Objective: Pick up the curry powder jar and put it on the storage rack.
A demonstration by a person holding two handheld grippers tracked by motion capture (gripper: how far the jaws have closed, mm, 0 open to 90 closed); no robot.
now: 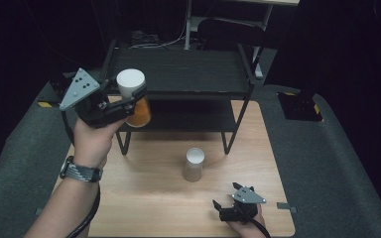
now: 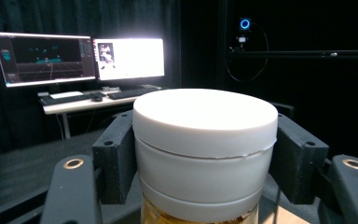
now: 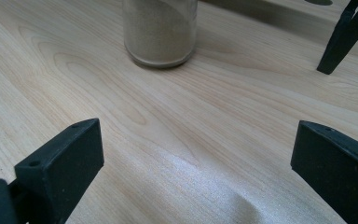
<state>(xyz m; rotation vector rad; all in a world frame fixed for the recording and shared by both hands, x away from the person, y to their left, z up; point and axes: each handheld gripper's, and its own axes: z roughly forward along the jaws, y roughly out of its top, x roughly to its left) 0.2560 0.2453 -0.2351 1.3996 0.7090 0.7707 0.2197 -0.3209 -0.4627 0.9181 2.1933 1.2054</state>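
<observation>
Gripping the orange jar (image 1: 138,111) by its white lid (image 1: 130,82), my left tongs (image 1: 129,101) clamp it level with the rack (image 1: 178,74) for shelving. Right tongs (image 1: 223,207) rest apart on the table (image 1: 154,198) near the second jar (image 1: 194,164).

A white-lidded jar (image 2: 205,154) is clamped at its lid between the left tool's (image 2: 207,161) black jaws. Two lit monitors (image 2: 79,58) and keyboards (image 2: 98,95) are seen far left.
</observation>
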